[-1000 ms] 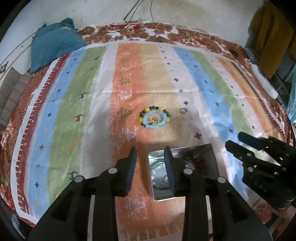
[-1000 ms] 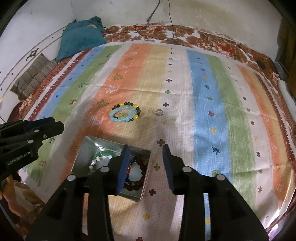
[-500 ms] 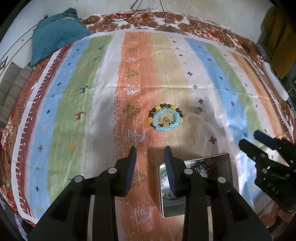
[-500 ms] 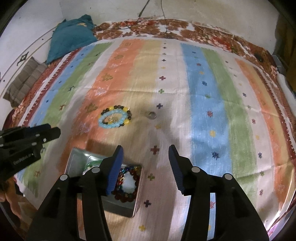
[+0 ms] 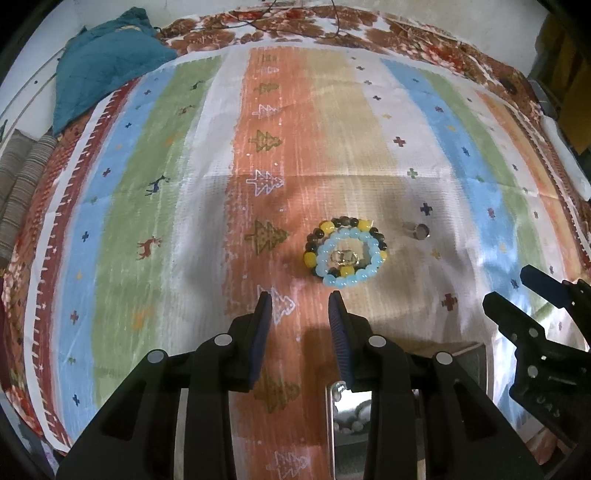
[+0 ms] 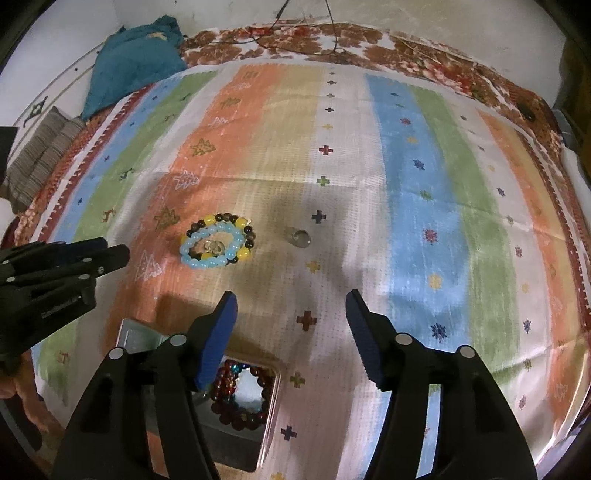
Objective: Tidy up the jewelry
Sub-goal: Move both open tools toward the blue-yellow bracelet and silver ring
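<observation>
On the striped cloth lie a pale blue bead bracelet (image 5: 347, 254) (image 6: 208, 245) and a dark-and-yellow bead bracelet (image 5: 325, 229) (image 6: 221, 219), one overlapping the other, with a small gold piece (image 5: 345, 257) inside them. A small silver ring (image 5: 419, 230) (image 6: 301, 237) rests to their right. My left gripper (image 5: 300, 308) hovers just short of the bracelets, open and empty. My right gripper (image 6: 290, 306) hangs short of the ring, its jaws opening with nothing between them. A metal tin (image 6: 271, 398) (image 5: 476, 354) holding a dark red bead bracelet (image 6: 236, 397) sits under the grippers.
A teal cushion (image 5: 107, 70) (image 6: 136, 55) lies at the far left corner of the cloth, striped fabric (image 6: 37, 158) beside it. Cables (image 6: 306, 22) run along the far wall. A floral bedcover (image 5: 424, 40) rims the cloth.
Both grippers moved forward and lower toward the bracelets and ring; the tin slid down behind the fingers. The right gripper's jaws spread wider. The left jaws kept their gap.
</observation>
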